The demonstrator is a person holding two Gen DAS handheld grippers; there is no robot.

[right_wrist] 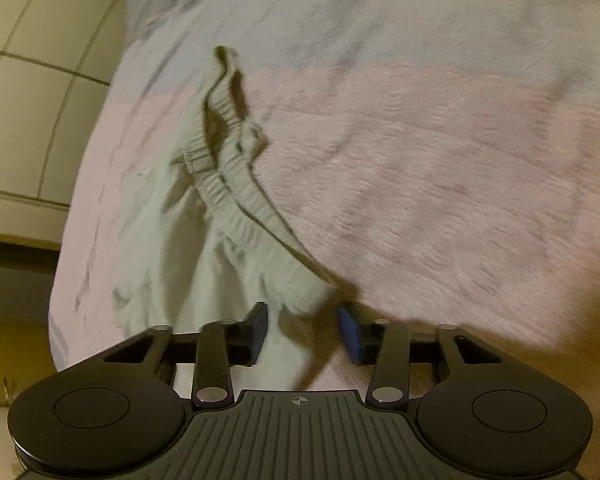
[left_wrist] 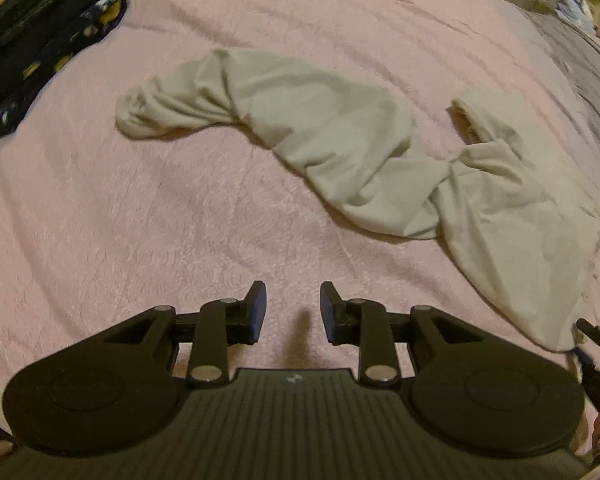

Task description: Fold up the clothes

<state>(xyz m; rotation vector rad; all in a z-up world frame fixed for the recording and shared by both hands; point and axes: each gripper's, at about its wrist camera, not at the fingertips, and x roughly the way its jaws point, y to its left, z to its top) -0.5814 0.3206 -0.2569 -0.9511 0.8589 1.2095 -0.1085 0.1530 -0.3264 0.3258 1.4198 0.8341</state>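
The pale trousers are spread crumpled on the pink blanket, the left gripper is held open and empty above bare blanket, and the right gripper is held open around the stretchy waistband.

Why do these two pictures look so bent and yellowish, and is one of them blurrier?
Both views bulge from a fisheye lens, dark at the corners, in dim warm light. Left wrist view: fairly sharp, the crumpled trousers clear on the pink blanket. Right wrist view: smeared by motion, especially the blanket's pile and the trousers' waistband.
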